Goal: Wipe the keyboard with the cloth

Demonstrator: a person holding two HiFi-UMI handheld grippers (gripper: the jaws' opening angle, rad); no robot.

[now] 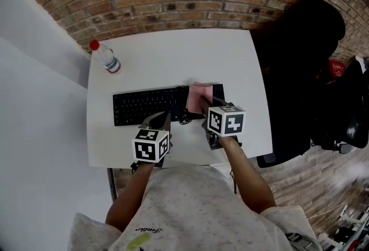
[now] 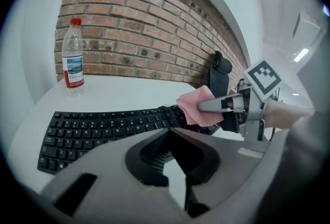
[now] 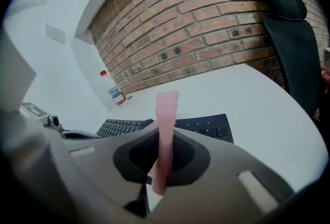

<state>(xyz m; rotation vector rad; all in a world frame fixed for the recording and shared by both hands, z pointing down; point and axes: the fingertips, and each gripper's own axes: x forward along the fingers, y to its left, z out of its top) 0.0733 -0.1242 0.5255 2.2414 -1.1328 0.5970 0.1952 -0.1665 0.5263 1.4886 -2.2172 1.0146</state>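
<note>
Pink cloth is clamped in the fingers of the right gripper over the right end of the keyboard, whose long axis runs leftward. Fingers of the left gripper are closed together, empty.

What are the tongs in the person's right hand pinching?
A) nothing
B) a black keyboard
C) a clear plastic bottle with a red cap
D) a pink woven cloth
D: the right tongs are shut on the pink woven cloth, which stands upright between them over the black keyboard.
</note>
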